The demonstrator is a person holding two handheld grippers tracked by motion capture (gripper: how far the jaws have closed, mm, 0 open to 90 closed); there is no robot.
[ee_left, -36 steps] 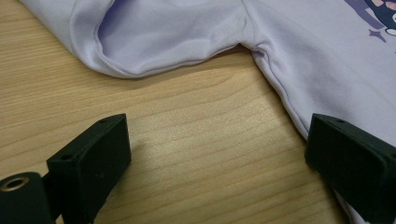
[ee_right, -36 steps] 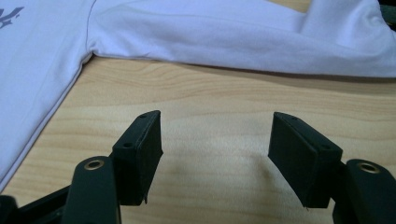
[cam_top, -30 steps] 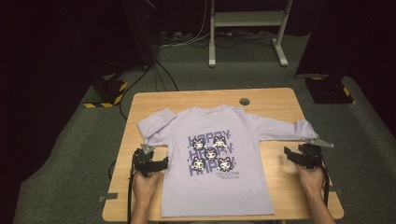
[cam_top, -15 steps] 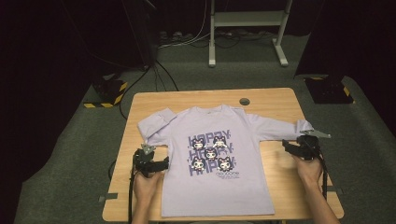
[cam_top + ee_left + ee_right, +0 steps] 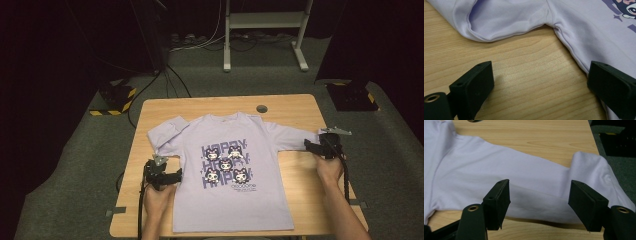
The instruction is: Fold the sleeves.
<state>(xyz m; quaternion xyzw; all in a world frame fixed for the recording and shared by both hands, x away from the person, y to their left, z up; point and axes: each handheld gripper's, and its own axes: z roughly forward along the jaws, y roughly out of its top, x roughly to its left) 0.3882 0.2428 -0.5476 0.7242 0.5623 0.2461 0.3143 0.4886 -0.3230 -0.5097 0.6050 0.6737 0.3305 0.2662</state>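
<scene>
We hold our right gripper [image 5: 539,202] wide open and empty over the shirt's [image 5: 230,165] sleeve [image 5: 524,180], our left gripper [image 5: 541,87] likewise open beside its hem.

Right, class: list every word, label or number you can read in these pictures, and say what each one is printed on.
"HAPPY", repeated in purple rows behind the cartoon faces, on the lilac long-sleeved shirt.
Small line under that print on the shirt: too blurred to read.
Nothing legible on the wooden table.

Wooden table [image 5: 295,107] on grey carpet [image 5: 75,165]; white stand [image 5: 262,30] behind; dark backdrop; black-yellow floor block [image 5: 114,97].
</scene>
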